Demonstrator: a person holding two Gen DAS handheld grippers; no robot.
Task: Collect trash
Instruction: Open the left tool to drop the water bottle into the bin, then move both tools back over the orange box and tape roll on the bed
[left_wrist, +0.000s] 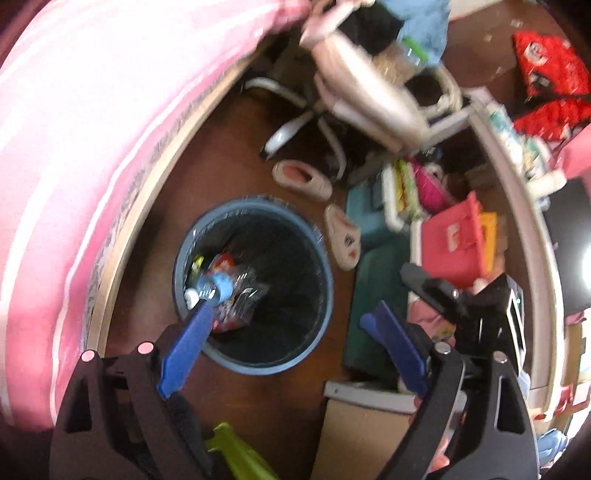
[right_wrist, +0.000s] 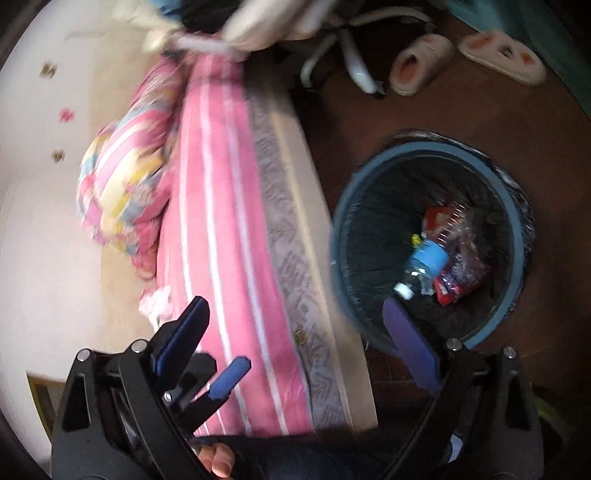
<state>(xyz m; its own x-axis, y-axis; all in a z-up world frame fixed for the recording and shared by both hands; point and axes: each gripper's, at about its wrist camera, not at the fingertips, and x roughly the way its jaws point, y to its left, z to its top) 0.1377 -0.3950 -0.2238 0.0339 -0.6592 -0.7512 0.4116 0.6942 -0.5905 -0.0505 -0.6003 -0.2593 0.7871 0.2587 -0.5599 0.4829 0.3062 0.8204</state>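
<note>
I have both grippers above the floor beside the bed, looking down. The left gripper (left_wrist: 284, 317) has its blue fingers (left_wrist: 188, 343) spread wide, with nothing between them; the right gripper (right_wrist: 295, 314) is likewise wide apart and empty. The trash bin (left_wrist: 314, 236), round with a blue rim and a dark liner, stands on the brown floor (left_wrist: 229, 155) just beside the bed with the pink striped cover (right_wrist: 221, 206). Inside the bin lies a clear plastic bottle (right_wrist: 424, 260) with a blue label and white cap, resting on red wrappers (right_wrist: 458, 284). Two pale slippers (left_wrist: 303, 179) lie on the floor beyond the bin, near a swivel chair's base (left_wrist: 288, 133). Both frames are motion-blurred.
</note>
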